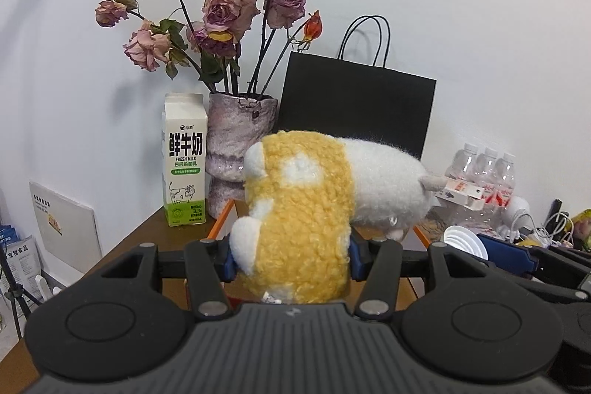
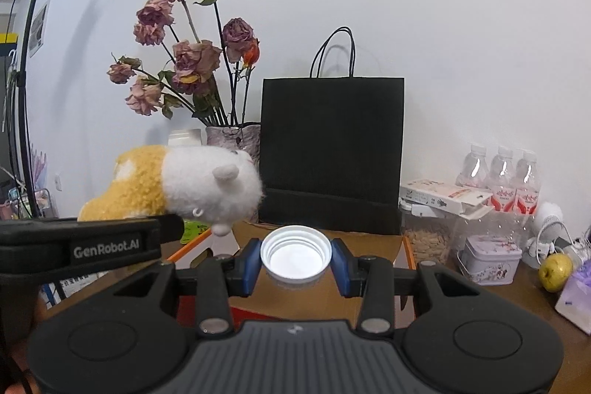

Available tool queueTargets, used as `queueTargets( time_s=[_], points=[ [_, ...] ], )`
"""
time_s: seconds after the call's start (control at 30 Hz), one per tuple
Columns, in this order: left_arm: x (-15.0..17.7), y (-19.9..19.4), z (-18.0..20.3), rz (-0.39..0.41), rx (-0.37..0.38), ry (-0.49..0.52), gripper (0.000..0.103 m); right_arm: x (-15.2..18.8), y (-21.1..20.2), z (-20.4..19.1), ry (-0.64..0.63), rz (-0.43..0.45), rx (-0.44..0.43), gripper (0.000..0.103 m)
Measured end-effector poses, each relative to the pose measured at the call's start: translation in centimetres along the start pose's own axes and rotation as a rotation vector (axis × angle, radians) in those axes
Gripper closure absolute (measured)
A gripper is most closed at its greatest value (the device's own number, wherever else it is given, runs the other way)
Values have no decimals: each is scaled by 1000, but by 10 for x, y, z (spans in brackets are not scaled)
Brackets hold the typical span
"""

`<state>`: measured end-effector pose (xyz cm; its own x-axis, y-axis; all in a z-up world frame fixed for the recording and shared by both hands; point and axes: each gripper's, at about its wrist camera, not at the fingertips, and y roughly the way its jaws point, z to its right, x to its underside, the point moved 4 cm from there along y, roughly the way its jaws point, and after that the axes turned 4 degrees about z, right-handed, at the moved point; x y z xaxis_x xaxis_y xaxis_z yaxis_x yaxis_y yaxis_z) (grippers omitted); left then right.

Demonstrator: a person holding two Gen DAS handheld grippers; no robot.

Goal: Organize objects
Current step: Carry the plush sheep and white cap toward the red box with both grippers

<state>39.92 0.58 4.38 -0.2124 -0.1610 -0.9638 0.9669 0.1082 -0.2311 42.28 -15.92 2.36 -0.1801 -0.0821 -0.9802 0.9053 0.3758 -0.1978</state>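
Note:
My left gripper [image 1: 291, 259] is shut on a yellow and white plush toy [image 1: 314, 205] and holds it in the air above an open cardboard box [image 1: 221, 220]. The plush toy also shows at the left of the right wrist view [image 2: 192, 185], with the left gripper's body below it. My right gripper [image 2: 295, 264] is shut on a white round cap [image 2: 295, 252], its hollow side facing the camera, above the cardboard box [image 2: 369, 242]. The cap also shows at the right of the left wrist view [image 1: 463, 240].
A black paper bag [image 2: 330, 154], a vase of dried roses [image 1: 236, 150] and a milk carton [image 1: 184, 165] stand along the back wall. At the right are water bottles [image 2: 500, 178], a small tin [image 2: 493, 257], a pear [image 2: 554, 272] and cables.

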Motion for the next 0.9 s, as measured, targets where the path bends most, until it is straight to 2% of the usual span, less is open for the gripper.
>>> queueTargets(
  time_s=[0.53, 0.9],
  points=[
    [-13, 58, -4, 1, -51, 2, 50, -6, 62, 12, -24, -25, 5, 64],
    [-10, 99, -7, -19, -91, 5, 50, 6, 102, 31, 13, -79, 29, 64]
  ],
)
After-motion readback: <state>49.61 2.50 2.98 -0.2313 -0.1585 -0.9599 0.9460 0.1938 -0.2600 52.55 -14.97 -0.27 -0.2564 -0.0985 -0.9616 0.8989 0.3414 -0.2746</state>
